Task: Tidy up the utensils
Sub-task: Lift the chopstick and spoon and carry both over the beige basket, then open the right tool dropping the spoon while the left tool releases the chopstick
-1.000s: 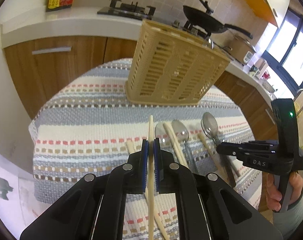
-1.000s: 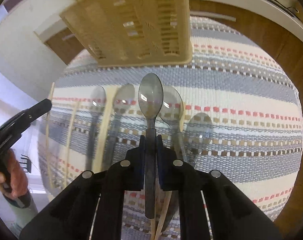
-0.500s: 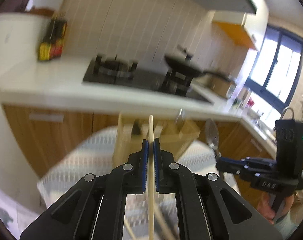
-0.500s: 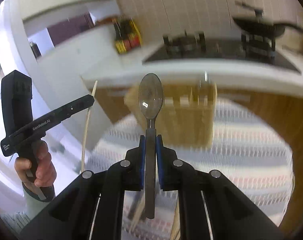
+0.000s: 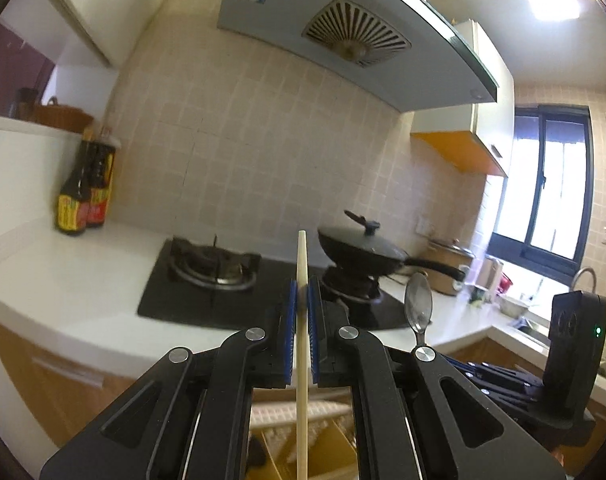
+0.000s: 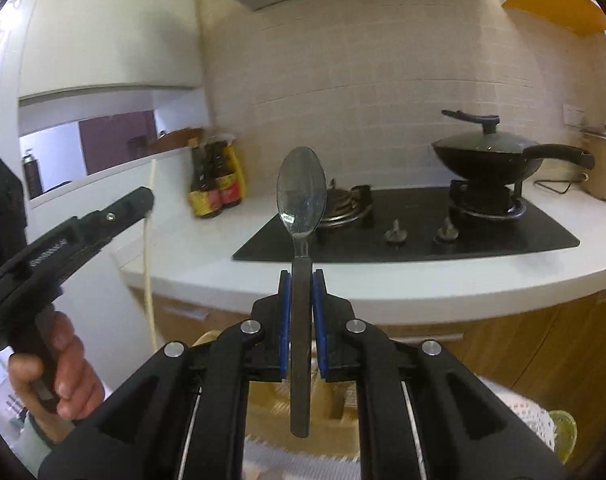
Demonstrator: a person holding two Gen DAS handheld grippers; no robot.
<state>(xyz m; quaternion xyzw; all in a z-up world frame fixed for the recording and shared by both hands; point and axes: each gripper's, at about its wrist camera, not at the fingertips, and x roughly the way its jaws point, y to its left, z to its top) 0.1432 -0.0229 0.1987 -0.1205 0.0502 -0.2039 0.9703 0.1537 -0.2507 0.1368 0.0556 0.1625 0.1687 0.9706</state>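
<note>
Right now I have both tongs loaded and raised: the left gripper [image 5: 302, 300] is clamped on a chopstick [image 5: 302, 264], the right gripper [image 6: 302, 304] on a spoon [image 6: 301, 196], each standing upright between my blue pads above the basket [image 6: 271, 420], which is only partly visible low in frame. I judge this the carry step. Next I need to tip each piece handle-down over its own compartment before releasing; which compartment I can't tell yet.

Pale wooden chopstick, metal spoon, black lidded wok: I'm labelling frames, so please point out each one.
Pale wooden chopstick [image 5: 302, 264], left wrist view, upper shaft.
Metal spoon [image 6: 301, 196], right wrist view, bowl.
Black lidded wok [image 6: 487, 156], right wrist view, lid.
</note>
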